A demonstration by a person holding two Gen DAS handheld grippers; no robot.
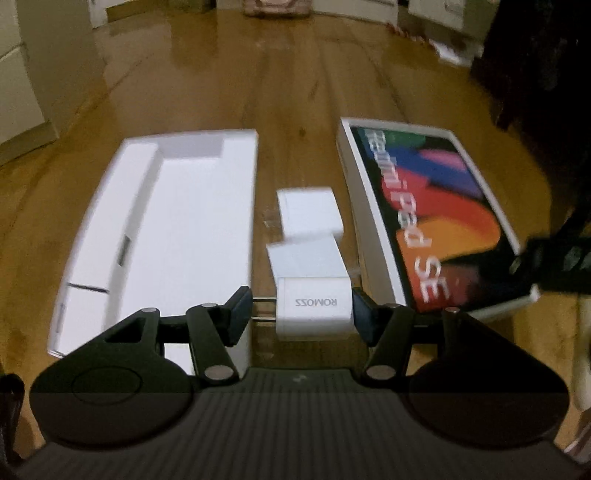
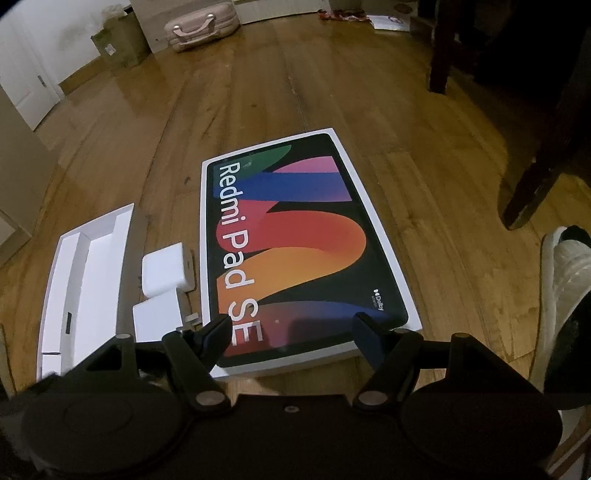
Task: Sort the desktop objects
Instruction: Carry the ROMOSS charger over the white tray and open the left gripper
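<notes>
My left gripper [image 1: 303, 308] is shut on a white ROMOSS charger [image 1: 314, 310], holding it above the wooden floor with its prongs toward the left finger. Two more white chargers [image 1: 309, 210] [image 1: 304, 258] lie on the floor just beyond it, and they also show in the right wrist view [image 2: 166, 271] [image 2: 157, 321]. To their left sits an open white box tray [image 1: 166, 229] [image 2: 92, 266]. On their right lies the colourful Redmi Pad SE box [image 1: 436, 221] [image 2: 295, 240]. My right gripper [image 2: 291, 325] hangs open over the near edge of that box, nothing between its fingers.
Everything lies on a wooden floor [image 2: 406, 110]. A dark furniture leg [image 2: 532, 184] stands to the right, and a person's white shoe [image 2: 569, 266] is at the right edge. A pink case [image 2: 201, 26] and a cardboard box [image 2: 122, 44] stand at the far wall.
</notes>
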